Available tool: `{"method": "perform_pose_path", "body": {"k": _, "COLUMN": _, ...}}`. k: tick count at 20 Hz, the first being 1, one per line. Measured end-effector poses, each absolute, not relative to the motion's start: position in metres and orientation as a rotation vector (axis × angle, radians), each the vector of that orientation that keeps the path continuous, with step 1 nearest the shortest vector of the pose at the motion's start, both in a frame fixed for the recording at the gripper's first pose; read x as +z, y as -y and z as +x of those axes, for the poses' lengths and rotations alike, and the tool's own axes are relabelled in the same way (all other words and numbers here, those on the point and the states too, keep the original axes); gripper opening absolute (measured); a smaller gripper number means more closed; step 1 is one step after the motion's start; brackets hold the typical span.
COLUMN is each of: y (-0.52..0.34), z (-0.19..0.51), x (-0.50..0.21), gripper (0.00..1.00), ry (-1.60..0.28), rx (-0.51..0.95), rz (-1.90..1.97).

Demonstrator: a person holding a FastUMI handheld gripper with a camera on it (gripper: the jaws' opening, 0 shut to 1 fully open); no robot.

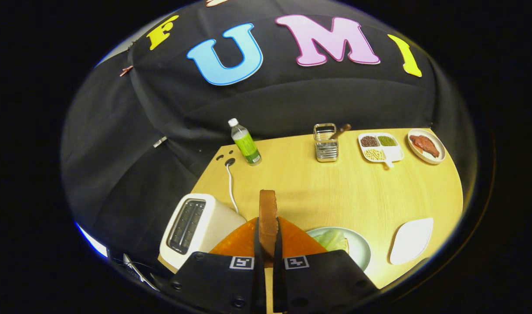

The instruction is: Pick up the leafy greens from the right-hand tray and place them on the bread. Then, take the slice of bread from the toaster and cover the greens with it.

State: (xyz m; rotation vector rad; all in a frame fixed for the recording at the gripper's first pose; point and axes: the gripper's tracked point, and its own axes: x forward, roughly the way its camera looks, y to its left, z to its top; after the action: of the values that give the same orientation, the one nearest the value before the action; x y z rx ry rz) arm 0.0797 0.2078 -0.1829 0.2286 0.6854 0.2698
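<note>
**Bread slice gripped on edge above the table**

Gripper view: The gripper (268, 244) is holding a slice of bread (268, 213) upright and edge-on, with both fingers (257, 244) pressing against its two flat sides, so the jaws are standing only a slice's thickness apart. The brown crust is rising above the fingertips and pointing toward the far side of the wooden table (335, 192).

Just to the left of the fingers, the white toaster (200, 233) is sitting near the table's edge with its slots facing up; whether anything is left in the slots is too dark to tell. A white cord (231, 187) is running from behind it to a hole in the tabletop.

Just to the right of the fingers, a pale round plate (359, 248) is carrying the leafy greens (331, 239), which are lying on another piece of bread (345, 244) whose edge is peeking out beside them. Further right, an empty-looking white tray (411, 240) is lying near the table's edge.

Beyond the fingers, along the far side, a bottle with a green label (246, 144) is standing upright, a metal holder (326, 144) is keeping a wooden-handled utensil tilted in it, a divided white dish (380, 148) is showing beans or grains in separate sections, and a small plate with reddish meat (426, 146) is sitting just beside it.
</note>
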Motion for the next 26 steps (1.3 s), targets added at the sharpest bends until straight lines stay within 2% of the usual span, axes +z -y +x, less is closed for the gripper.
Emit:
{"method": "perform_pose_path", "body": {"k": 6, "y": -0.185, "z": 0.063, "x": -0.238, "gripper": 0.1, "ry": -0.785, "rx": 0.217, "rz": 0.34}}
{"method": "perform_pose_path", "body": {"k": 14, "y": -0.157, "z": 0.055, "x": -0.272, "gripper": 0.11, "ry": -0.802, "rx": 0.146, "rz": 0.373}}
{"method": "perform_pose_path", "body": {"k": 18, "y": -0.13, "z": 0.053, "x": -0.288, "gripper": 0.19, "ry": -0.806, "rx": 0.082, "rz": 0.357}}
{"method": "perform_pose_path", "body": {"k": 19, "y": -0.121, "z": 0.052, "x": -0.293, "gripper": 0.29, "ry": -0.81, "rx": 0.06, "rz": 0.344}}
{"method": "perform_pose_path", "body": {"k": 22, "y": -0.103, "z": 0.049, "x": -0.305, "gripper": 0.5, "ry": -0.816, "rx": 0.024, "rz": 0.301}}
{"method": "perform_pose_path", "body": {"k": 23, "y": -0.099, "z": 0.047, "x": -0.309, "gripper": 0.63, "ry": -0.82, "rx": 0.027, "rz": 0.282}}
{"method": "perform_pose_path", "body": {"k": 24, "y": -0.096, "z": 0.043, "x": -0.312, "gripper": 0.69, "ry": -0.821, "rx": 0.028, "rz": 0.264}}
{"method": "perform_pose_path", "body": {"k": 25, "y": -0.091, "z": 0.042, "x": -0.311, "gripper": 0.84, "ry": -0.816, "rx": 0.021, "rz": 0.246}}
{"method": "perform_pose_path", "body": {"k": 26, "y": -0.086, "z": 0.041, "x": -0.307, "gripper": 0.93, "ry": -0.802, "rx": 0.016, "rz": 0.23}}
